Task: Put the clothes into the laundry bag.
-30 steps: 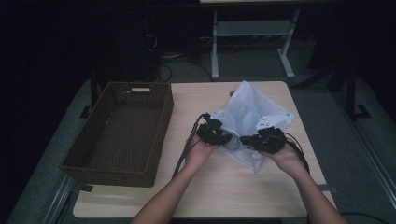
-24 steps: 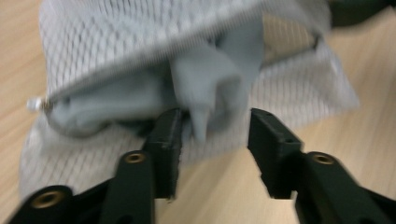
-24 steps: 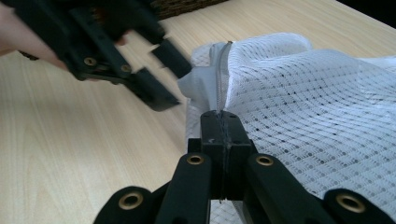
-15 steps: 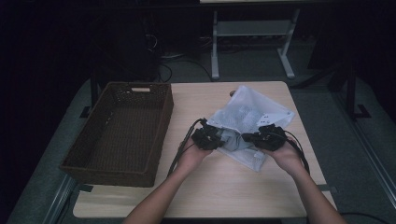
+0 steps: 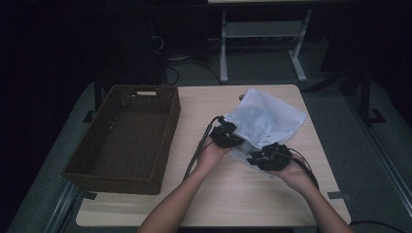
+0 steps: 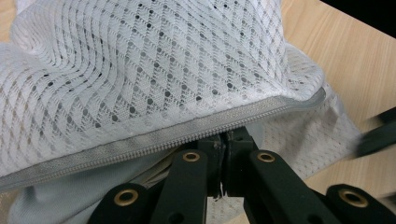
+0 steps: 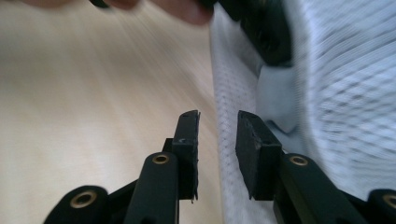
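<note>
- Looking along the left gripper (image 6: pixel 223 161) in its own view, we see its two black jaws pressed together, pinching the white mesh bag (image 6: pixel 154 79) just under the grey zipper (image 6: pixel 187 133) that runs along the bag's edge.
- In the same view the mesh rises above the closed jaws in a soft fold, and bare pale wood shows past the bag at the upper right.
- In the right gripper view, we find the right gripper (image 7: pixel 217 140) with its jaws parted by a narrow gap; the thin edge of the mesh bag (image 7: pixel 327 93) lies between them, and neither pad clearly presses on it.
- That view is blurred, so we cannot tell whether the fabric touches either pad.
- From the high view, we see the left gripper (image 5: pixel 225 134) at the near left edge of the bag (image 5: pixel 265 119) and the right gripper (image 5: pixel 268 157) at its near corner, the two near each other.
- The bag rests on the right half of the wooden table (image 5: pixel 204 102), partly lifted and rumpled.
- A dark woven basket (image 5: pixel 124 136) stands on the left half of the table, well apart from the bag.
- Both forearms enter from the bottom edge, and cables trail back from each gripper.
</note>
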The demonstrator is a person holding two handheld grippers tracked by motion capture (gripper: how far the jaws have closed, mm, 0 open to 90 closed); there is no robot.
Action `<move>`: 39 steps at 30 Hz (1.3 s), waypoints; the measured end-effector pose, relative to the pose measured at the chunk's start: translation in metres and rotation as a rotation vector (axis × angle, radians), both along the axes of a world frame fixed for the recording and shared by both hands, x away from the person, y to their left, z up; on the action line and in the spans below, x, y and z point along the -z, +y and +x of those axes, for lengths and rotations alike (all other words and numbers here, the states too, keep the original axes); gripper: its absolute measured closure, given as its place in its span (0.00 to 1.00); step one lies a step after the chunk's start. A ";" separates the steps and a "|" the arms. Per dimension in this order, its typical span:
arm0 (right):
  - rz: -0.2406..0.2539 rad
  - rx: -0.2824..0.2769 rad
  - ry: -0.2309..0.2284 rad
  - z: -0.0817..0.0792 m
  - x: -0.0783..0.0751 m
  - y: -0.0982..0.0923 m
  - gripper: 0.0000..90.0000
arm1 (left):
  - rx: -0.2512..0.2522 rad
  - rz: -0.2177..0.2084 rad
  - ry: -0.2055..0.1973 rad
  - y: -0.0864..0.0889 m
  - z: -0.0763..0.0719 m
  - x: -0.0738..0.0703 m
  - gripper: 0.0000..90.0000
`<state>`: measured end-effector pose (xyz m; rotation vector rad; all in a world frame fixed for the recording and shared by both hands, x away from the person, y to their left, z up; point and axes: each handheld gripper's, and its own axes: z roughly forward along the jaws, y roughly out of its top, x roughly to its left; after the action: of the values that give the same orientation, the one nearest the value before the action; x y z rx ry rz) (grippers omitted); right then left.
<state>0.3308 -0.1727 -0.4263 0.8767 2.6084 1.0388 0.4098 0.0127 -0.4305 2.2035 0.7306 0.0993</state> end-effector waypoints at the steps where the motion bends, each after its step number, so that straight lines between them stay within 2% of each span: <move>1: -0.002 0.009 0.001 0.004 0.006 0.004 0.74 | -0.001 -0.001 -0.002 0.001 0.000 -0.001 0.97; 6: -0.022 0.038 0.005 0.018 0.026 0.020 0.73 | -0.003 -0.009 0.001 0.001 0.001 0.000 0.97; 10: -0.048 0.058 -0.011 0.023 0.037 0.026 0.74 | -0.004 -0.011 0.001 0.001 0.001 0.000 0.98; 13: -0.033 0.067 -0.008 0.025 0.041 0.025 0.76 | -0.005 -0.012 0.001 0.001 0.001 0.000 0.98; 18: -0.011 0.094 -0.020 0.026 0.043 0.025 0.99 | -0.008 -0.011 0.002 0.001 0.001 0.000 0.98; 20: -0.013 0.101 -0.015 0.026 0.043 0.025 1.00 | -0.007 -0.012 0.000 0.000 0.000 -0.001 0.98; 23: -0.017 0.082 0.001 0.025 0.041 0.024 1.00 | -0.003 -0.014 0.001 -0.001 -0.001 -0.001 0.98; 29: -0.008 0.009 0.070 0.019 0.039 0.021 1.00 | 0.011 -0.023 -0.002 -0.006 -0.004 -0.001 0.98; 34: -0.010 -0.045 0.083 0.008 0.038 0.021 1.00 | 0.011 -0.014 -0.011 -0.013 -0.005 0.002 0.98; 37: -0.015 -0.072 0.087 0.001 0.037 0.022 1.00 | -0.004 0.004 -0.021 -0.017 -0.001 0.004 0.98; 39: -0.028 -0.089 0.088 -0.003 0.036 0.023 1.00 | -0.018 -0.001 -0.026 -0.019 0.003 0.005 0.98</move>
<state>0.3281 -0.1502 -0.4626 0.8252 2.7508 1.0051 0.4127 -0.0067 -0.4356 2.1911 0.7363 0.1365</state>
